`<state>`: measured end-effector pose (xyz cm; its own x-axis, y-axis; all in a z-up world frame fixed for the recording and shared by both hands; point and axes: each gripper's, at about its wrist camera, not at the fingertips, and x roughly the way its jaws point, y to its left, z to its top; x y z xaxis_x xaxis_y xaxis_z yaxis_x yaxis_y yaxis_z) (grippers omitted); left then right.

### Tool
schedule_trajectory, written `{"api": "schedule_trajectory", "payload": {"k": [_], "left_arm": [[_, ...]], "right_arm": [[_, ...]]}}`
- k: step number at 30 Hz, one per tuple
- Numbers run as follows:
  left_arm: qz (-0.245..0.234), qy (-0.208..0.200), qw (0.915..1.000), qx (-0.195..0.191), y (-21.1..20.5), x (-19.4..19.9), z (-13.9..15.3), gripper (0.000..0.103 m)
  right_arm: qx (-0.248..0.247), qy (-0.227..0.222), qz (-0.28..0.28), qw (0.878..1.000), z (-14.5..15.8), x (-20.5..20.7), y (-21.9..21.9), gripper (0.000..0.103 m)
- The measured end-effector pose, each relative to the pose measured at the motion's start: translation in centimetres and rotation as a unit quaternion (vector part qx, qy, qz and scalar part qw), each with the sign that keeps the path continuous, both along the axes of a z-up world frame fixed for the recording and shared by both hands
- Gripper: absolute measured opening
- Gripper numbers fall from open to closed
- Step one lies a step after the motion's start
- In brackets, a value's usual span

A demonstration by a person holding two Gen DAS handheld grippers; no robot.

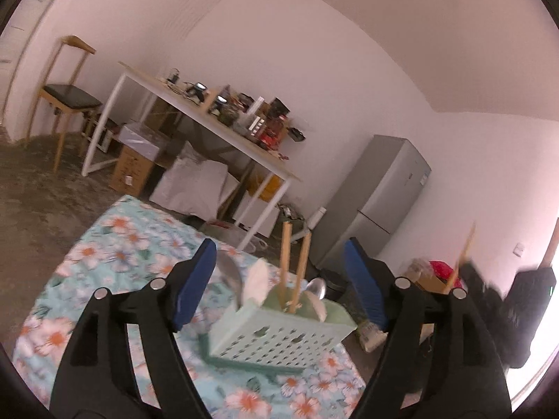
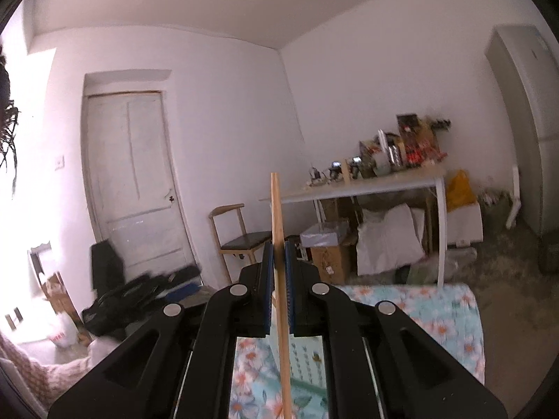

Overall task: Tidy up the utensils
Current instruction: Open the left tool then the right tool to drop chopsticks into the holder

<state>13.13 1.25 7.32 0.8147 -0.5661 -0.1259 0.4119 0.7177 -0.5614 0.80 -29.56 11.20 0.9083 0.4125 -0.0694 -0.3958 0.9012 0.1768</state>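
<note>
A pale green perforated utensil basket (image 1: 276, 335) stands on the floral tablecloth (image 1: 115, 244). In it stand two wooden chopsticks (image 1: 293, 269), two metal spoons (image 1: 316, 288) and white spoons (image 1: 256, 281). My left gripper (image 1: 279, 279) is open and empty, its blue pads on either side of the basket, a little above it. My right gripper (image 2: 278, 272) is shut on a wooden chopstick (image 2: 279, 230), held upright. In the left wrist view the right gripper (image 1: 489, 279) shows blurred at the right with its chopstick (image 1: 463, 256). The basket shows below the right gripper (image 2: 311, 359).
A white table (image 1: 223, 139) cluttered with items stands beyond, with boxes and bags under it. A wooden chair (image 1: 66, 97) is at the left, a grey fridge (image 1: 377, 202) at the right. A white door (image 2: 136, 181) and dark bags (image 2: 139, 293) show in the right wrist view.
</note>
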Motion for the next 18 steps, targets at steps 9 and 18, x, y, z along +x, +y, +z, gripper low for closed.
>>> {"api": "schedule_trajectory", "payload": {"k": [9, 18], "left_arm": [[0.060, 0.005, 0.9918, 0.113, 3.8, -4.8, -4.2, 0.079], [0.118, 0.052, 0.9761, 0.175, 7.6, -7.4, -8.9, 0.079]], "right_arm": [[-0.073, -0.039, 0.006, 0.997, 4.2, 4.9, 5.5, 0.007], [-0.132, -0.041, -0.019, 0.990, 3.6, 9.8, 8.8, 0.007]]}}
